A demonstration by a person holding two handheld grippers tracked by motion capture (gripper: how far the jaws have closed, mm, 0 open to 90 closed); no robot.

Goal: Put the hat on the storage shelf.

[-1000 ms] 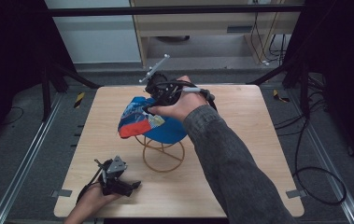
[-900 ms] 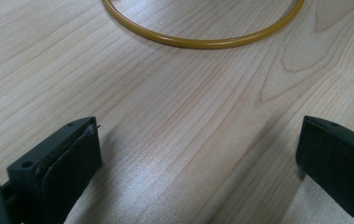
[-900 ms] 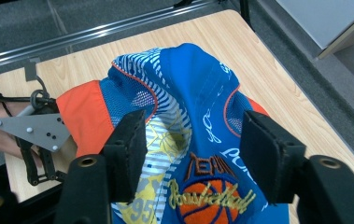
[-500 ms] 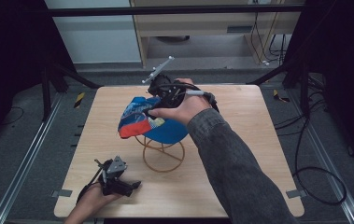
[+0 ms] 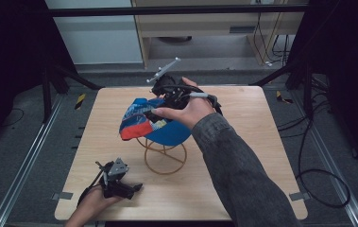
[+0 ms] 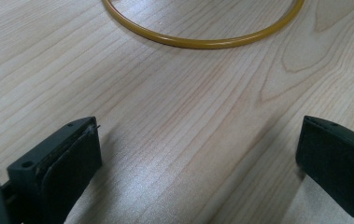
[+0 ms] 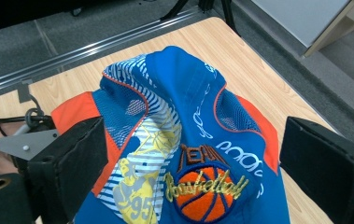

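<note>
Presently the cap (image 5: 150,122) is sitting crumpled on top of the yellow wire stand (image 5: 165,155) near the middle of the table (image 5: 252,142), draped to one side, with its orange brim hanging low toward the person's left. In my judgement it is sitting unevenly, and the slack crown could be slipping off the stand if the right gripper (image 5: 167,90) is drawing away while a pad is snagging the fabric. The cap is blue with orange panels, white and yellow striping, and an embroidered basketball badge (image 7: 207,193) facing the right gripper view; its crown is folding inward rather than standing round. The right gripper's jaws have just been opening and are now standing wide to either side of the cap, with no pad pressing on it. The left gripper (image 5: 115,179) is resting on the near left of the table, jaws spread over bare wood, just short of the stand's base ring.
</note>
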